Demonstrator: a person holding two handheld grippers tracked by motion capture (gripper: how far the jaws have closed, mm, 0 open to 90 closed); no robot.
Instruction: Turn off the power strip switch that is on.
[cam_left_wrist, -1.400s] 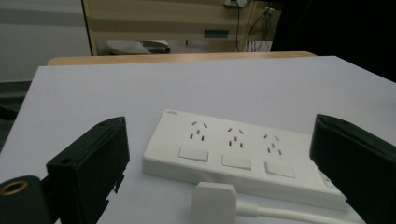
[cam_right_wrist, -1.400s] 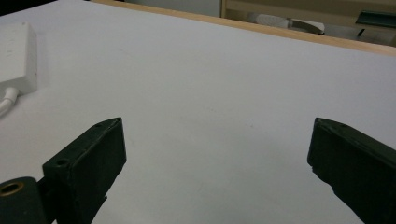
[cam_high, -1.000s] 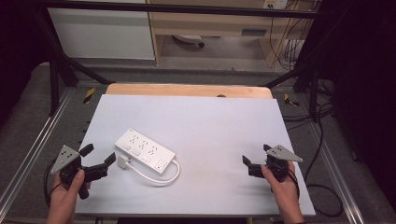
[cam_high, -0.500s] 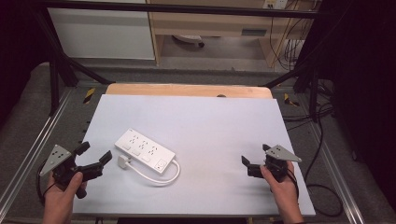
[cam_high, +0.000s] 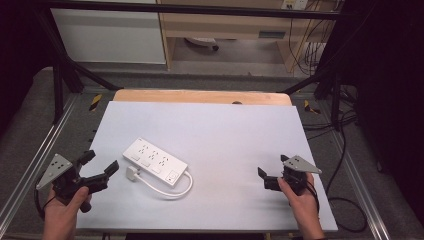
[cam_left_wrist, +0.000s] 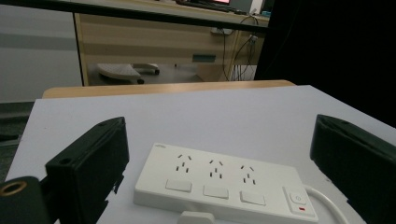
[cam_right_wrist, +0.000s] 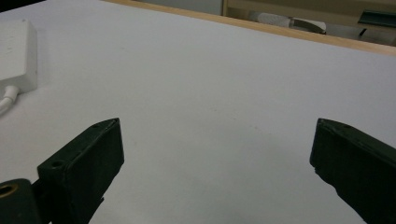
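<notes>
Power strip (cam_high: 155, 161): white, three outlets, lies flat on desk (cam_high: 225, 130), left of centre, angled. Likely rigid plastic shell, moderate weight, smooth and somewhat slippery; not fragile. Cable (cam_high: 165, 187) loops from near end to plug (cam_high: 131, 173) just beside strip; bendy, poor hold. Best grasp probably across narrow width of body, clear of switches. Left tongs (cam_high: 102, 167) open wide, empty, near plug, aimed at strip. Right tongs (cam_high: 266, 175) open, empty, well apart over bare desk.

The right gripper (cam_right_wrist: 217, 163) holds its two black jaws wide apart over the bare pale grey table top (cam_right_wrist: 224, 88). At the far left edge lies the end of a white plastic power strip (cam_right_wrist: 16, 51), its white cable (cam_right_wrist: 5, 103) beside it.
</notes>
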